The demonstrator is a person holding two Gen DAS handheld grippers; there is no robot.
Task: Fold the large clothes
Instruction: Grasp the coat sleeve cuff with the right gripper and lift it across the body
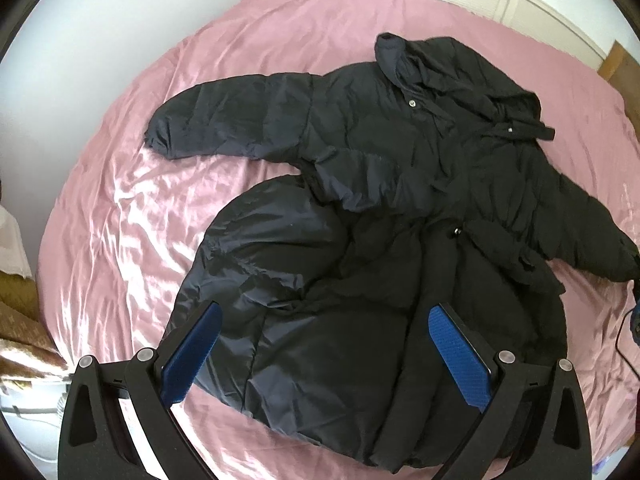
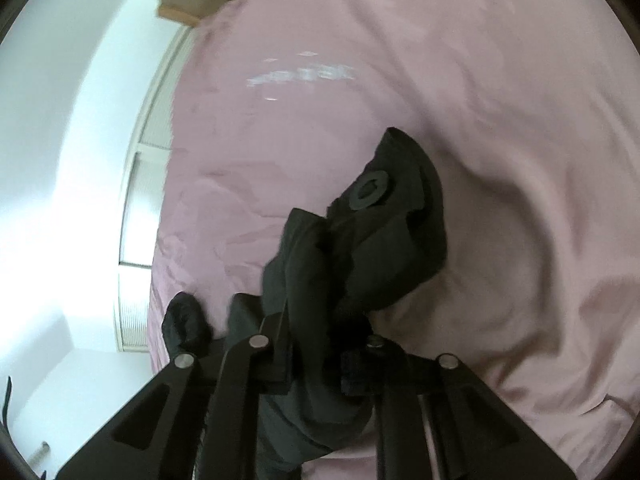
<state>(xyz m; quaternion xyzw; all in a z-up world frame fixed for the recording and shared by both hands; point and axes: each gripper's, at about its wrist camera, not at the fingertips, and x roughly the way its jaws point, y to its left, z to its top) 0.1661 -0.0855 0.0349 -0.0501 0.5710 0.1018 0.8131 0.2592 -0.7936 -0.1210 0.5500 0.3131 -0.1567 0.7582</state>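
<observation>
Left wrist view: black quilted hooded puffer coat (image 1: 380, 220) lies spread on pink satin-sheeted bed (image 1: 120, 200), left claw (image 1: 324, 344) spread wide above its hem, right claw (image 2: 320, 344) clamped on a sleeve cuff, probably to fold it inward.

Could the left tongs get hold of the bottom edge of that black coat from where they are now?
Probably yes. The left tongs hang open right above the black coat near its bottom edge, and nothing lies between them and the fabric. The right tongs, shut on a bunched part of the coat, are nowhere near.
</observation>
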